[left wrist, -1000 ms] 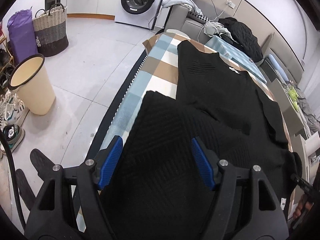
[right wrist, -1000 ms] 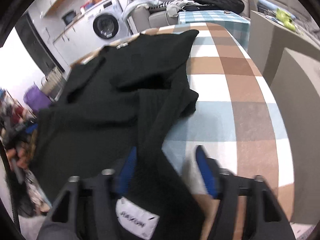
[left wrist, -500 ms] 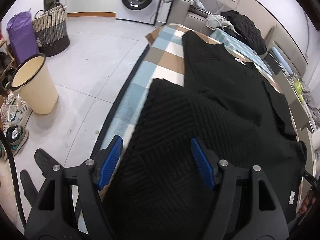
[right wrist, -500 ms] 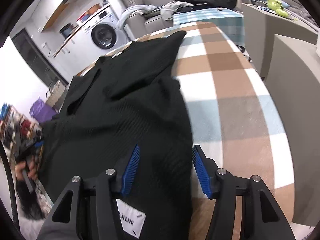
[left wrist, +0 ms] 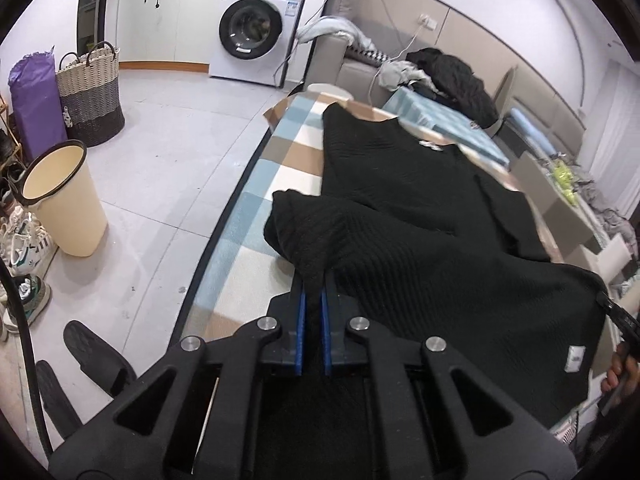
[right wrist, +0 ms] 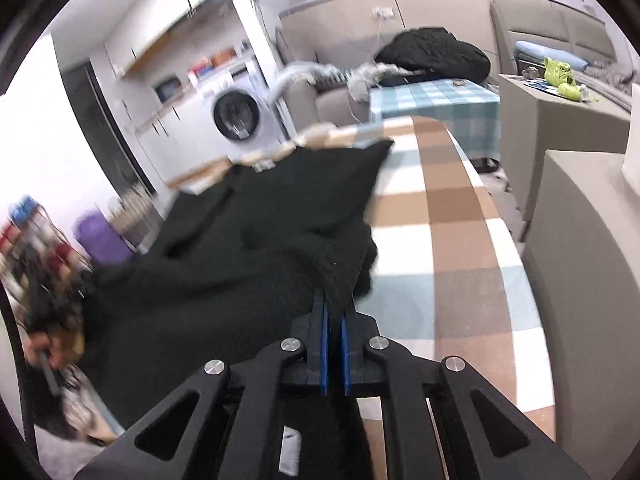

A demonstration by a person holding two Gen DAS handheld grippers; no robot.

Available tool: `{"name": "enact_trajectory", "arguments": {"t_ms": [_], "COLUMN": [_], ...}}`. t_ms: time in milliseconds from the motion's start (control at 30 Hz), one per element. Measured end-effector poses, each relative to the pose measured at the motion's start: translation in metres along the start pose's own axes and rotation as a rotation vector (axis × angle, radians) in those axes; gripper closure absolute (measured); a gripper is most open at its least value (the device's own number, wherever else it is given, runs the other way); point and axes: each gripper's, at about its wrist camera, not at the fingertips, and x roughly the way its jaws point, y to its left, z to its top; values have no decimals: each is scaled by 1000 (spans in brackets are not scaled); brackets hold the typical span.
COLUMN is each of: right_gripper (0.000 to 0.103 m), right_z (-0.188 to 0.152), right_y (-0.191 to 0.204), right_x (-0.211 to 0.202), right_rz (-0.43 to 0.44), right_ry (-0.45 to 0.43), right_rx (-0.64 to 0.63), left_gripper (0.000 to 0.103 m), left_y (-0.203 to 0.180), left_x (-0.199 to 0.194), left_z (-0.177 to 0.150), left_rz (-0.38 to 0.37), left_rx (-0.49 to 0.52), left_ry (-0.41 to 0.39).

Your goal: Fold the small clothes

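Observation:
A black knitted garment [left wrist: 420, 208] lies spread along the checked table [left wrist: 256, 188], its near end raised. My left gripper [left wrist: 313, 300] is shut on the garment's near left corner, with fabric pinched between the blue pads. My right gripper [right wrist: 335, 308] is shut on the near right corner of the same garment [right wrist: 280, 216], which bunches above the pads. A white label [left wrist: 574, 358] hangs at the near hem. The right view is blurred on its left side.
A cream bin [left wrist: 60, 200], a woven basket [left wrist: 90, 94] and a purple bag [left wrist: 34, 100] stand on the floor to the left. A washing machine [left wrist: 254, 32] is at the back. Beige blocks [right wrist: 580, 248] flank the table's right side. A hand [left wrist: 620, 372] shows at the right edge.
Both grippers went from open to shut on the garment's near corners. The near hem has lifted off the table and bunched at the pads.

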Motion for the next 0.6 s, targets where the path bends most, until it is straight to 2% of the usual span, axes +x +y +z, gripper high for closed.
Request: {"name": "enact_trajectory", "arguments": {"t_ms": [100,167,300,433,600], "right_gripper": [98,98,99,99,99], "right_z": [-7,-11,-19,-16,4], "right_y": [8,13,9,0,-3], "right_x": [-28,-43,-60,-69,-49], "right_rz": [126,176,194,219,148], "right_ry": [-67,-83,-79,-135,-99], "right_rx": [-46,-77,-79,-38,21], "left_gripper": [99,99,99,99,99], "left_y": [0,2,11,22,27], "left_x": [-24,-39,-63,-75,-63], "left_z": [-8,-12,-15,-11,14], "left_rz": [-35,-44,-79,-118,-143], "left_rx": [-8,-14,-43,-68,-74], "left_ry": [-24,-42,-63,-82,-78]}}
